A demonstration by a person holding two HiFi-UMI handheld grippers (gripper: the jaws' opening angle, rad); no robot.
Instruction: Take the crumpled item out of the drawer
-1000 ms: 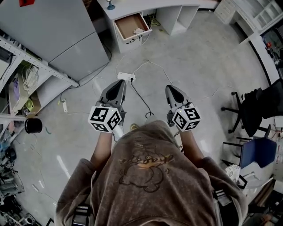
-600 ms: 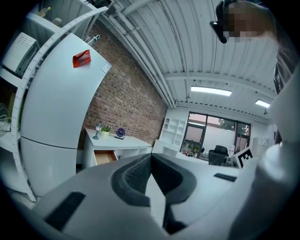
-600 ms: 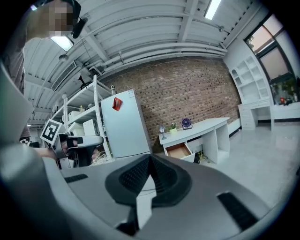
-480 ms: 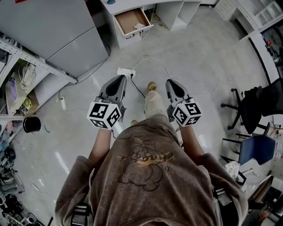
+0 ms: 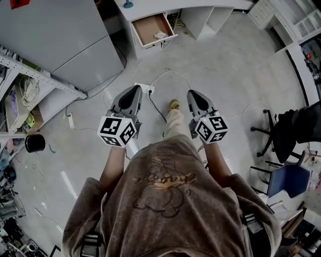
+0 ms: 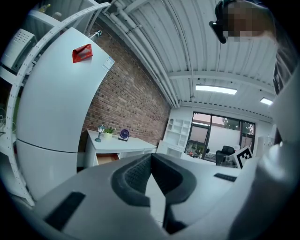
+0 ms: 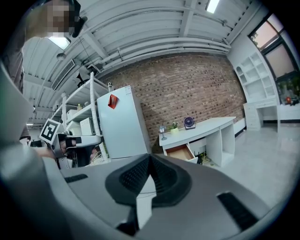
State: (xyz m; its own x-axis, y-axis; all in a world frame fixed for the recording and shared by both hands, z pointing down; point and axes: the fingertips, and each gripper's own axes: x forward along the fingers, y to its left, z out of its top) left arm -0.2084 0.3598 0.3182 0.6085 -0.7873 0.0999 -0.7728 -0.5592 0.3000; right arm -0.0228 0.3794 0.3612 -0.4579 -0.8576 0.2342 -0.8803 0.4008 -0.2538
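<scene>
Left gripper [image 6: 151,158] jaws: closed tip to tip, nothing between them.
Right gripper [image 7: 150,158] jaws: closed likewise, empty.
Gripper placement: side by side above the floor in front of the person, both aimed toward the desk [image 5: 150,6], well apart from it.
Shoe [image 5: 174,104]: at the end of one leg, stretched forward between the two grippers.
Power strip [image 5: 144,88]: white, on the floor near the left gripper's tip in the head view, a thin cable looping off beside it.
Drawer [image 5: 145,26]: pulled open from the white desk, brown inside.
Crumpled item [image 5: 160,35]: pale, lying inside the drawer near its front edge, toward the right side in the head view; untouched by either gripper.
Refrigerator [image 5: 60,35]: pale grey, just left of the desk, a red tag [image 6: 82,53] on its door.
Shelving rack [image 5: 25,95]: far left, loaded with cables and clutter.
Office chairs [image 5: 281,130]: far right, well apart from the desk.
</scene>
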